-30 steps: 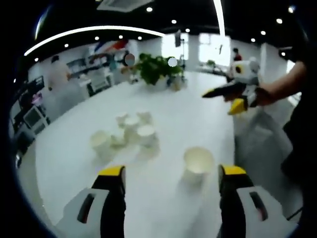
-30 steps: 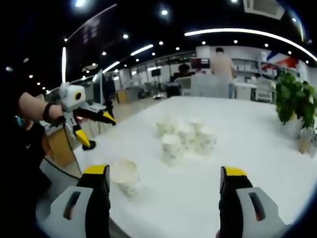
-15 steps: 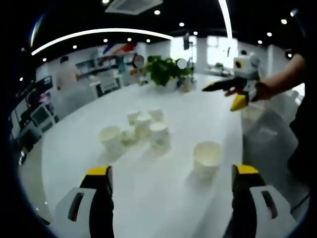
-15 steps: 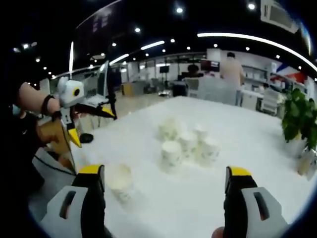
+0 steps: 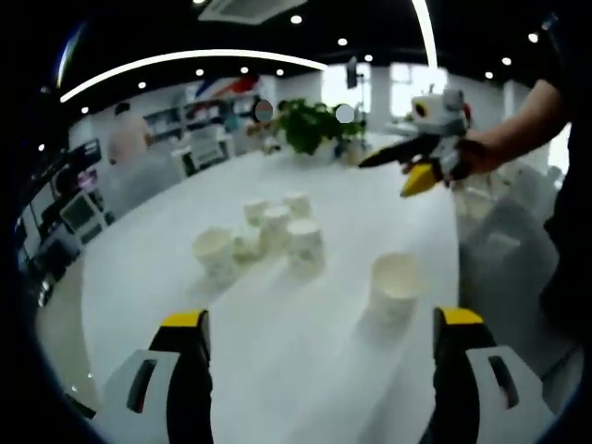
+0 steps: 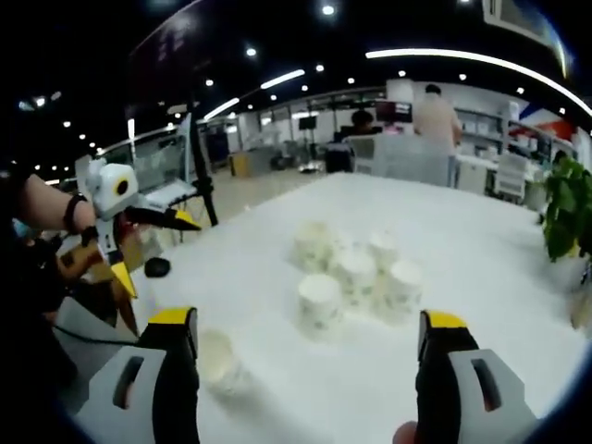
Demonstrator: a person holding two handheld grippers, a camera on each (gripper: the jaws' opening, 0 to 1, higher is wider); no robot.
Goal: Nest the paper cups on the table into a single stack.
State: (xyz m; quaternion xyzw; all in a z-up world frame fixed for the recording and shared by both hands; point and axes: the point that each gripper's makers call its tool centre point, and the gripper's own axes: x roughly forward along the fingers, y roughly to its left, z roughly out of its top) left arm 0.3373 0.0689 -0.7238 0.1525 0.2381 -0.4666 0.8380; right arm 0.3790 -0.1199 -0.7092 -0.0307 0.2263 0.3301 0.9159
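Observation:
Several white paper cups point(image 5: 276, 231) stand bunched together mid-table, also in the right gripper view point(image 6: 356, 270). One cup point(image 5: 396, 285) stands alone, mouth up, nearer the table's edge; the right gripper view has it low beside the left jaw point(image 6: 217, 361). My left gripper point(image 5: 322, 319) is open above the table, short of the cups, nothing between its jaws. My right gripper point(image 6: 308, 319) is open too, facing the bunch. Each gripper appears in the other's view, held in the air off the table's edge, jaws apart: the right point(image 5: 421, 159), the left point(image 6: 120, 222).
The white table point(image 5: 185, 305) is wide, with its edge curving close by on both sides. A potted plant point(image 5: 310, 125) stands at its far end, also seen at the right rim point(image 6: 564, 208). A person point(image 6: 435, 116) stands in the background.
Both cameras have shifted, so the cups sit a little differently in each view; the cups themselves have not moved. The right view has drawn closer to the bunch. Both grippers stay open.

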